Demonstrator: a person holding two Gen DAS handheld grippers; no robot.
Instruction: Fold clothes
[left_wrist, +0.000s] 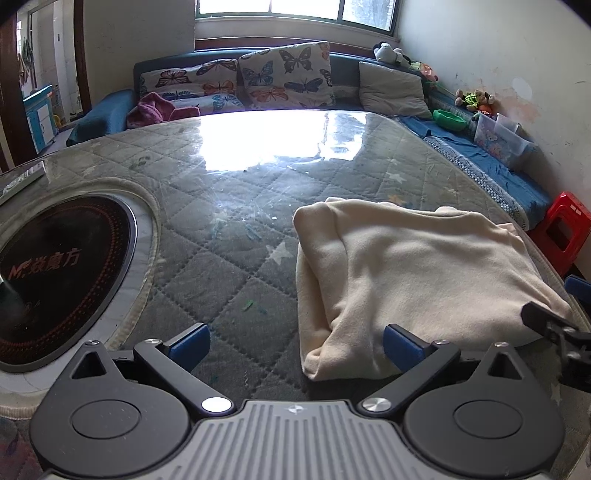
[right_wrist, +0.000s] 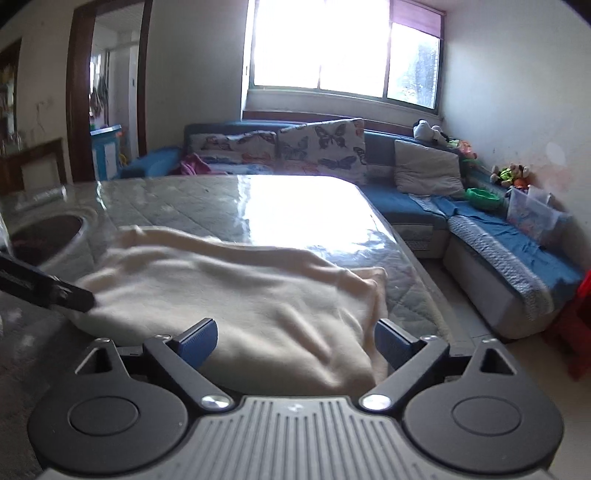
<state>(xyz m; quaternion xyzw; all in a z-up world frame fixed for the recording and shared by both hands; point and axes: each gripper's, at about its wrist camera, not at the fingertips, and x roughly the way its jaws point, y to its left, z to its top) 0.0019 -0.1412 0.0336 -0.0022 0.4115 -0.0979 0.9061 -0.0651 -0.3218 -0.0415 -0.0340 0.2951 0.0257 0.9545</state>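
Far left of the left wrist view, a round black glass cooktop w/ red lettering (left_wrist: 55, 273) sits sunk in a pale ring in the table (left_wrist: 229, 206), a grey quilted top w/ star prints under a clear glossy cover. A strong window glare lies across the far half of the table.

Low centre, the left gripper (left_wrist: 295, 345) has its jaws spread wide, blue pads apart, nothing between them but bare quilt and the near-left corner of the garment. Its right pad lies over the garment's near edge; contact can't be told.

Right of centre lies the folded cream fleece garment (left_wrist: 417, 273), a thick soft rectangle near the table's right edge, layers visible along its left side. At the far right of that view the right gripper's black finger (left_wrist: 546, 321) reaches in at the garment's near-right corner.

In the right wrist view the same cream garment (right_wrist: 236, 291) fills the middle, w/ the left gripper's black finger at its left edge. The right gripper (right_wrist: 295, 341) has its jaws wide apart, straddling the garment's near-right portion, not pinching it.

Behind the table, L to R: blue sofa w/ butterfly-print cushions (left_wrist: 284, 74), a plain grey cushion (left_wrist: 391, 88), a green plastic bowl (left_wrist: 448, 120), and a red plastic stool (left_wrist: 561, 229) on the floor at the far right.
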